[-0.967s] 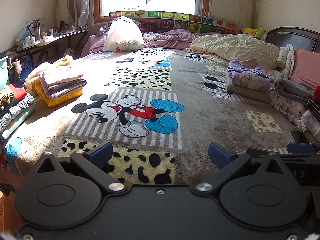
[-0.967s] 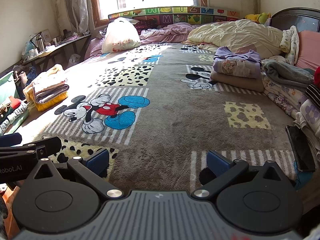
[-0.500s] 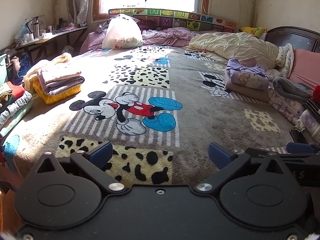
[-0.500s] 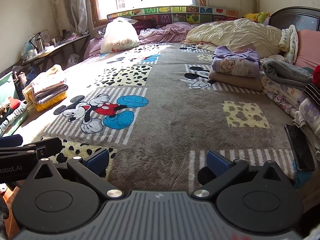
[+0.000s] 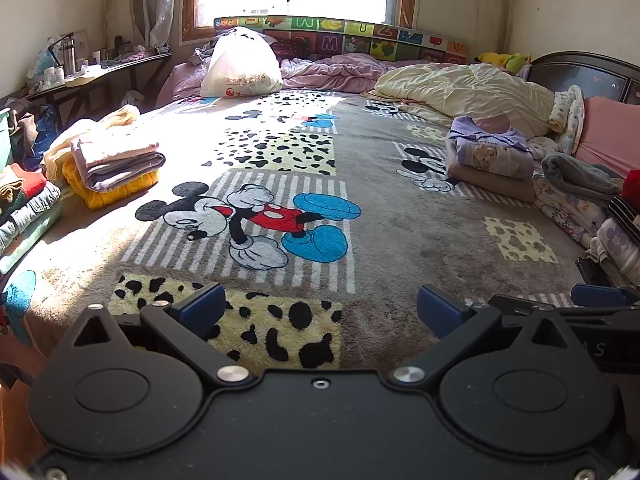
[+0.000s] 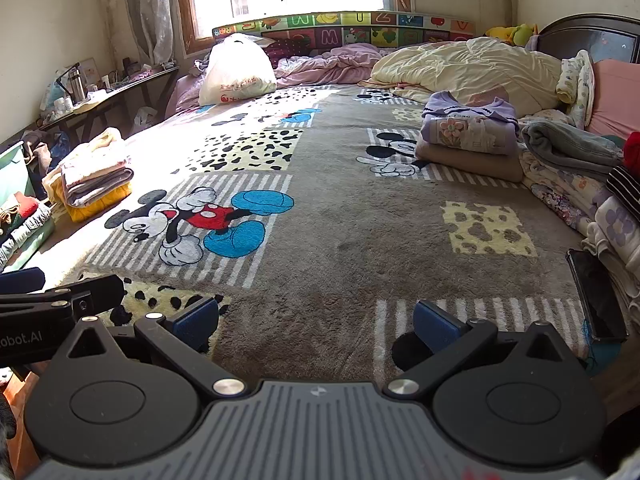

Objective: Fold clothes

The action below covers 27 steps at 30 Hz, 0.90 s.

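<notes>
My left gripper (image 5: 320, 312) is open and empty above the near edge of a Mickey Mouse blanket (image 5: 380, 216) on the bed. My right gripper (image 6: 316, 320) is open and empty, beside it on the right. A folded stack with a yellow sweater (image 5: 116, 168) sits at the left edge, also in the right wrist view (image 6: 96, 188). A folded purple top on a beige garment (image 5: 488, 160) lies at the right, also in the right wrist view (image 6: 468, 140). More loose clothes (image 6: 580, 184) are heaped along the right edge.
A phone (image 6: 596, 296) lies at the near right. A white plastic bag (image 5: 240, 66) and a cream quilt (image 5: 468, 92) lie at the far end. A cluttered shelf (image 5: 92, 76) runs along the left wall. More folded clothes (image 5: 24, 204) sit at the far left.
Both grippers have shifted slightly; the view moved a little. Both stay open and empty.
</notes>
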Tool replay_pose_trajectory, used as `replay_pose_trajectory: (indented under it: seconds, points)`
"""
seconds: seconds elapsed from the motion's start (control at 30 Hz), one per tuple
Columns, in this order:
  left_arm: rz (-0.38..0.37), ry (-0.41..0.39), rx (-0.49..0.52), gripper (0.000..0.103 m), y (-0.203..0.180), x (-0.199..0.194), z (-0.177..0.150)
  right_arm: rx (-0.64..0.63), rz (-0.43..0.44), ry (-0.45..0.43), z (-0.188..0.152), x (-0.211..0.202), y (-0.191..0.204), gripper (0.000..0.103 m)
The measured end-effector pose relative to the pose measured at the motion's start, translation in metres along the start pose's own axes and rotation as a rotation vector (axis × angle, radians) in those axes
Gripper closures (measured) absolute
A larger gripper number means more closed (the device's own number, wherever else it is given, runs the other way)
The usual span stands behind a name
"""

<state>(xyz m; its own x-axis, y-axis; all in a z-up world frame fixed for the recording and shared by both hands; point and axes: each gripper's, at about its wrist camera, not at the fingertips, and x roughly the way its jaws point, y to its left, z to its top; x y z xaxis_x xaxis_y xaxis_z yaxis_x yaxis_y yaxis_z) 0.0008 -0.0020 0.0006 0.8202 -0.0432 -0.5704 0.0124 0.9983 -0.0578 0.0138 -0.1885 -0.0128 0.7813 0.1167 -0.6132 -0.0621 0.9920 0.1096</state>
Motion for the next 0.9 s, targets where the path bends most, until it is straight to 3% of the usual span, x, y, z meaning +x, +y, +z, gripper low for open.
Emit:
replay_pose_trajectory:
  seconds: [0.9]
  points:
    - [-0.005, 0.004, 0.006, 0.000, -0.0029, 0.0009, -0.0019, 0.010, 0.004, 0.007, 0.0010, -0.0001, -0.0083, 0.000]
